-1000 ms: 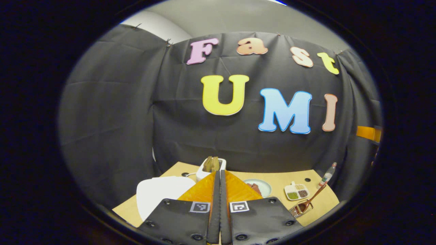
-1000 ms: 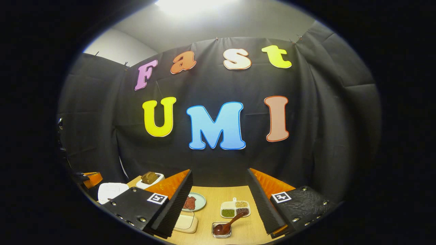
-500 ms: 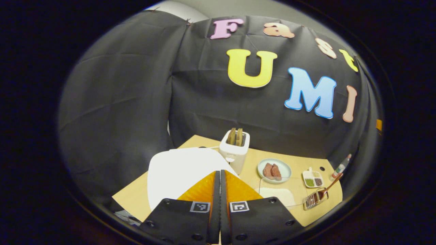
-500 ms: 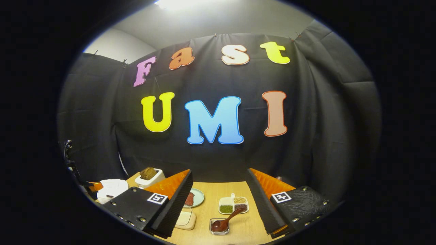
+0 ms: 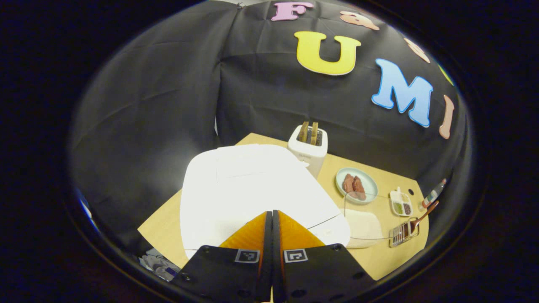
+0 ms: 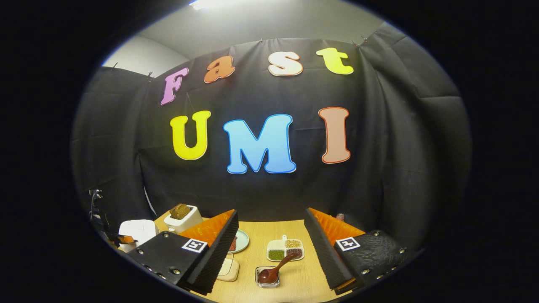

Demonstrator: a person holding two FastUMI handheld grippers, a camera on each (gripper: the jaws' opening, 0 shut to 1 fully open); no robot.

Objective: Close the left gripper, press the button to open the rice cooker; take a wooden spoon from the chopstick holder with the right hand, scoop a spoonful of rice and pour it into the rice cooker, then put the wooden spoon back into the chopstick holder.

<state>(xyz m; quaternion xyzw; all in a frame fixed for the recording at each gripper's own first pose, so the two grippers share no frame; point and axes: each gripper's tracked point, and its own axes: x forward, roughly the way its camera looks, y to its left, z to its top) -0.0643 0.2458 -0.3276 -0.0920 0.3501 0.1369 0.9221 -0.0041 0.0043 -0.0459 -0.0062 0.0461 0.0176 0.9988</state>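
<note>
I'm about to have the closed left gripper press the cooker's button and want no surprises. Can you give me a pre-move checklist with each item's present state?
1. Left gripper fingers together for pressing: ok, shut with nothing between them.
2. Left gripper lined up over the white rice cooker: ok, its tips sit over the front of the lid.
3. Button located under the tips: cannot tell, no button can be made out.
4. Cooker lid closed: ok.
5. Right gripper free for the spoon: ok, open and empty.
6. Brown wooden spoon in its clear square holder: ok, it rests there, handle leaning toward the divided dish of beans.
</note>
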